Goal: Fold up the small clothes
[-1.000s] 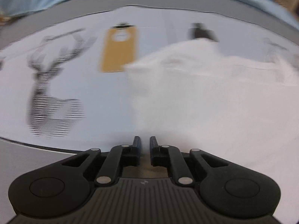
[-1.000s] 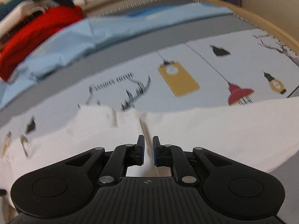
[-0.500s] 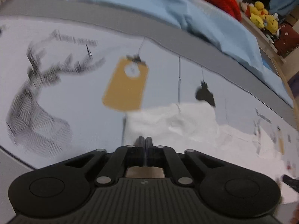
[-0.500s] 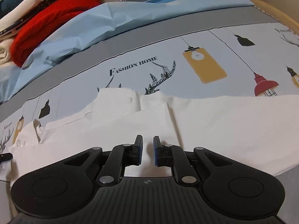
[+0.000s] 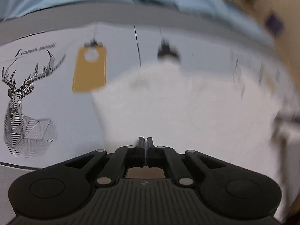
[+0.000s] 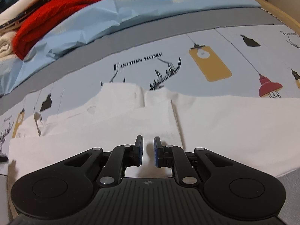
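Right wrist view: the white garment [image 6: 215, 116] lies partly folded on the printed bedsheet [image 6: 135, 69], and the right gripper [image 6: 148, 150] hovers over it, jaws slightly apart and empty. Left gripper [image 5: 145, 146] has its jaws pressed together above the blurred white cloth, nothing visibly pinched.

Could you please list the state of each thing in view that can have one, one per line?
Left gripper: shut; whether it pinches cloth cannot be told.
Right gripper: jaws slightly apart, nothing visibly between them, over the garment.
White garment: flat on the bed, partly folded, one layer lying over another.
Light blue sheet: crumpled behind it.
Red knit: bundled at the back.
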`<state>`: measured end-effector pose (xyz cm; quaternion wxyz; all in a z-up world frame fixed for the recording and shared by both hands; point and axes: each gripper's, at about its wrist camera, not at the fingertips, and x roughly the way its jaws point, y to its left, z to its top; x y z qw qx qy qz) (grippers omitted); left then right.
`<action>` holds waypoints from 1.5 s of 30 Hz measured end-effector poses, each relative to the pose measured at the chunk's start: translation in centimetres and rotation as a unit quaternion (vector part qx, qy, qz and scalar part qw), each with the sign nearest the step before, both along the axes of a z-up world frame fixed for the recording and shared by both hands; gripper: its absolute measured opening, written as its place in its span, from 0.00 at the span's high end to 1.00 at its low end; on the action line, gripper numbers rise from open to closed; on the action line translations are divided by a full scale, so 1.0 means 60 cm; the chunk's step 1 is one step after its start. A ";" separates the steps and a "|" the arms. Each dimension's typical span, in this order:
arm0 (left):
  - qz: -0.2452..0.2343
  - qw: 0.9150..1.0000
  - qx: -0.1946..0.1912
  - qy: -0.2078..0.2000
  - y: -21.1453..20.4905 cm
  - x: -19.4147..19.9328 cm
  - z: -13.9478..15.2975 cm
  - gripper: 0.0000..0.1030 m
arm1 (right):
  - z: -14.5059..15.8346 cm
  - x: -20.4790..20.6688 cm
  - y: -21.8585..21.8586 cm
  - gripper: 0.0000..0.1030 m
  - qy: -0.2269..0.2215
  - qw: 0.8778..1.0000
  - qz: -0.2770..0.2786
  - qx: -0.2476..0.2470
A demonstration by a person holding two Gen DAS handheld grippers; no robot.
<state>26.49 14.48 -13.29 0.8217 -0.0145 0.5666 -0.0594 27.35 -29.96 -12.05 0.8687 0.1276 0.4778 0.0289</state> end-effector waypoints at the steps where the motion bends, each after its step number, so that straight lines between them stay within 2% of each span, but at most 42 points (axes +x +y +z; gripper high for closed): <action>1: -0.019 0.998 0.059 0.012 -0.005 -0.006 -0.016 1.00 | -0.002 -0.001 0.000 0.88 0.006 1.000 -0.001 -0.001; 2: -0.030 0.991 0.131 0.018 -0.008 -0.012 -0.031 1.00 | -0.004 -0.001 -0.001 0.88 0.010 1.000 -0.005 -0.002; 3: -0.030 0.984 0.172 0.024 -0.007 -0.013 -0.040 1.00 | -0.004 -0.002 -0.005 0.88 0.014 1.000 -0.013 -0.002; 4: -0.021 0.984 0.175 0.023 0.000 -0.015 -0.039 1.00 | -0.002 -0.002 -0.008 0.88 0.015 1.000 -0.018 -0.002; 7: -0.002 0.998 0.062 -0.027 0.007 -0.020 0.010 1.00 | 0.010 -0.006 -0.013 0.88 0.009 1.000 -0.026 -0.003; 9: -0.012 0.998 0.009 -0.060 -0.004 -0.024 0.033 1.00 | 0.019 -0.010 -0.013 0.88 0.002 1.000 -0.023 -0.002; 10: -0.019 0.998 -0.007 -0.059 -0.012 -0.024 0.032 0.99 | 0.024 -0.011 -0.012 0.88 -0.001 1.000 -0.021 -0.001; 11: -0.029 0.999 -0.008 -0.046 -0.018 -0.024 0.021 0.98 | 0.029 -0.014 -0.009 0.88 -0.003 1.000 -0.019 0.000; 13: -0.045 0.997 0.056 0.001 -0.035 -0.025 -0.019 0.97 | 0.042 -0.018 -0.007 0.88 -0.008 1.000 -0.016 0.001; 14: -0.048 0.995 0.091 0.012 -0.037 -0.029 -0.035 0.97 | 0.048 -0.020 -0.006 0.88 -0.012 1.000 -0.014 0.002; 15: -0.048 0.994 0.100 0.005 -0.037 -0.032 -0.036 0.97 | 0.058 -0.024 -0.005 0.88 -0.018 1.000 -0.011 0.002; 17: -0.026 0.996 0.088 -0.014 -0.040 -0.035 -0.008 0.97 | 0.075 -0.030 -0.006 0.84 -0.027 1.000 -0.009 -0.001; 19: -0.008 0.995 0.076 -0.061 -0.045 -0.046 0.037 0.97 | 0.093 -0.036 -0.011 0.78 -0.038 0.999 -0.013 -0.002; 22: 0.010 0.993 0.055 -0.108 -0.065 -0.068 0.103 0.95 | 0.119 -0.049 -0.023 0.76 -0.054 0.998 -0.024 0.003; 24: 0.020 0.989 0.059 -0.132 -0.074 -0.086 0.147 0.93 | 0.133 -0.060 -0.030 0.76 -0.064 0.997 -0.029 0.011; 28: 0.034 0.981 0.064 -0.179 -0.100 -0.138 0.227 0.68 | 0.154 -0.085 -0.037 0.76 -0.082 0.996 -0.029 0.017; 31: 0.033 0.976 0.058 -0.206 -0.117 -0.192 0.261 0.67 | 0.168 -0.102 -0.049 0.76 -0.093 0.995 -0.033 0.011; 33: 0.039 0.974 0.045 -0.219 -0.121 -0.219 0.261 0.65 | 0.178 -0.114 -0.063 0.76 -0.103 0.994 -0.040 0.009; 35: 0.047 0.973 0.037 -0.222 -0.125 -0.240 0.237 0.65 | 0.189 -0.126 -0.083 0.76 -0.118 0.992 -0.050 0.010; 38: 0.058 0.980 0.083 -0.172 -0.134 -0.227 0.192 0.65 | 0.199 -0.147 -0.121 0.76 -0.140 0.987 -0.072 0.011; 42: 0.061 0.978 0.104 -0.173 -0.124 -0.206 0.178 0.65 | 0.194 -0.175 -0.209 0.76 -0.158 0.978 -0.134 0.019; 43: 0.064 0.978 0.099 -0.172 -0.117 -0.203 0.177 0.65 | 0.191 -0.181 -0.235 0.82 -0.163 0.974 -0.153 0.024; 44: 0.067 0.979 0.092 -0.172 -0.113 -0.200 0.180 0.65 | 0.188 -0.190 -0.265 0.97 -0.172 0.969 -0.176 0.029; 45: 0.068 0.979 0.085 -0.173 -0.110 -0.198 0.182 0.65 | 0.182 -0.199 -0.297 1.00 -0.178 0.963 -0.201 0.034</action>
